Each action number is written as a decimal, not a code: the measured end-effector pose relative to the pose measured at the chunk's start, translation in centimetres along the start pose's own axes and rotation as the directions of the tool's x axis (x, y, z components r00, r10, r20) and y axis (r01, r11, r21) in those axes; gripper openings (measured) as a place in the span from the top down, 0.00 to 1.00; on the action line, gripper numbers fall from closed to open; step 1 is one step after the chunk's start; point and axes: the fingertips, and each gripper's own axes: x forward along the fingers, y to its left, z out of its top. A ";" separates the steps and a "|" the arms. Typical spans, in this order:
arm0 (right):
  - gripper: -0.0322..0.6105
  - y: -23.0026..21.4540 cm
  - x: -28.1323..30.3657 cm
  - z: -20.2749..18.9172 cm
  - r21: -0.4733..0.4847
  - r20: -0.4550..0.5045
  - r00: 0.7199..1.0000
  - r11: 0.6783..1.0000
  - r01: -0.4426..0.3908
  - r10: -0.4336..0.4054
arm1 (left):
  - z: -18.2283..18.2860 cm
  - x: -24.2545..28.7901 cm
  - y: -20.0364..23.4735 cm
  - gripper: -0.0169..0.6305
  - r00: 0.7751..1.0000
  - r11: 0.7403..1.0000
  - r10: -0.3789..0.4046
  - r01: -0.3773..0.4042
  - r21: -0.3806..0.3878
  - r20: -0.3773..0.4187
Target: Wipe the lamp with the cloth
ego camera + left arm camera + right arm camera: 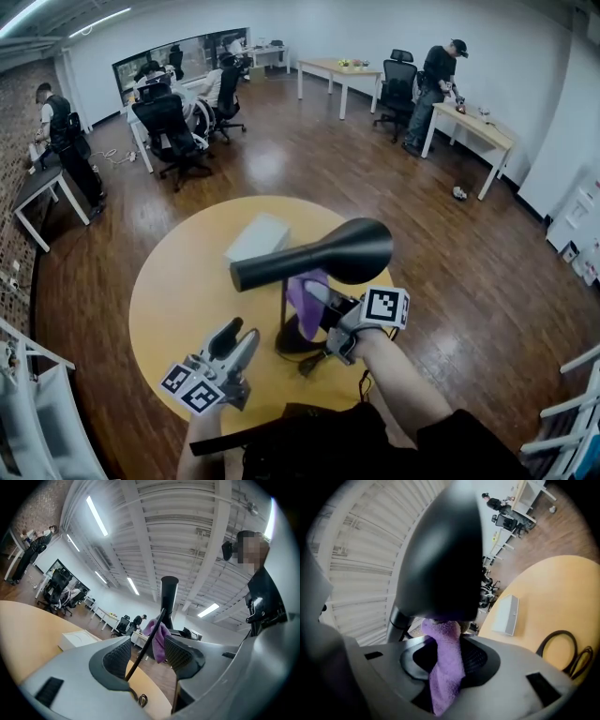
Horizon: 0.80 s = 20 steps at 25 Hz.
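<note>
A black lamp stands on the round yellow table, its long head lying level above a thin stem and a dark base. My right gripper is shut on a purple cloth, just under the head and beside the stem. In the right gripper view the cloth hangs between the jaws and its top touches the underside of the lamp head. My left gripper is open and empty, left of the base. In its own view the gripper faces the stem and the cloth.
A flat white box lies on the table behind the lamp. The lamp's black cable loops on the tabletop near the base. Beyond the table are wooden floor, desks, office chairs and several people.
</note>
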 end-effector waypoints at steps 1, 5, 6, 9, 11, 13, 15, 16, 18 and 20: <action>0.77 -0.7 -0.1 -0.1 0.013 0.005 1.000 1.000 0.015 -0.016 | -0.1 0.0 0.0 0.65 1.000 1.000 0.001 -0.001 0.000 -0.002; 0.77 -3.6 -1.1 -0.4 0.044 0.031 0.996 0.996 0.083 -0.085 | -0.5 -0.2 0.1 0.65 1.000 1.000 0.007 -0.007 0.001 -0.008; 0.77 -3.9 -1.4 -0.5 0.040 0.036 0.995 0.995 0.094 -0.095 | -0.5 -0.2 0.1 0.65 1.000 1.000 0.009 -0.009 0.001 -0.007; 0.78 -2.6 -2.3 -1.7 -0.034 -0.006 0.998 0.998 0.056 -0.056 | -0.3 -0.3 -0.1 0.65 1.000 1.000 0.020 -0.020 0.001 -0.005; 0.78 0.5 -2.3 -3.8 -0.174 -0.122 0.992 0.984 -0.032 0.011 | -0.1 -0.6 0.2 0.65 0.999 0.999 0.032 -0.032 -0.002 -0.002; 0.78 3.7 -1.6 -5.7 -0.297 -0.231 0.972 0.948 -0.116 0.047 | 0.1 -1.2 0.9 0.65 0.999 0.999 0.046 -0.046 -0.007 0.004; 0.78 6.2 -0.4 -6.5 -0.321 -0.280 0.955 0.928 -0.191 0.099 | 0.1 -2.1 1.5 0.65 0.998 0.998 0.060 -0.060 -0.014 0.015; 0.78 7.1 0.2 -6.5 -0.300 -0.286 0.949 0.929 -0.219 0.131 | 0.1 -2.5 1.6 0.65 0.998 0.998 0.066 -0.065 -0.018 0.022; 0.78 8.5 1.0 -6.1 -0.242 -0.274 0.944 0.937 -0.251 0.182 | 0.2 -3.1 1.5 0.65 0.997 0.997 0.073 -0.072 -0.024 0.036; 0.78 9.5 1.4 -5.6 -0.207 -0.259 0.942 0.940 -0.271 0.214 | 0.3 -3.5 1.1 0.65 0.996 0.997 0.079 -0.078 -0.025 0.047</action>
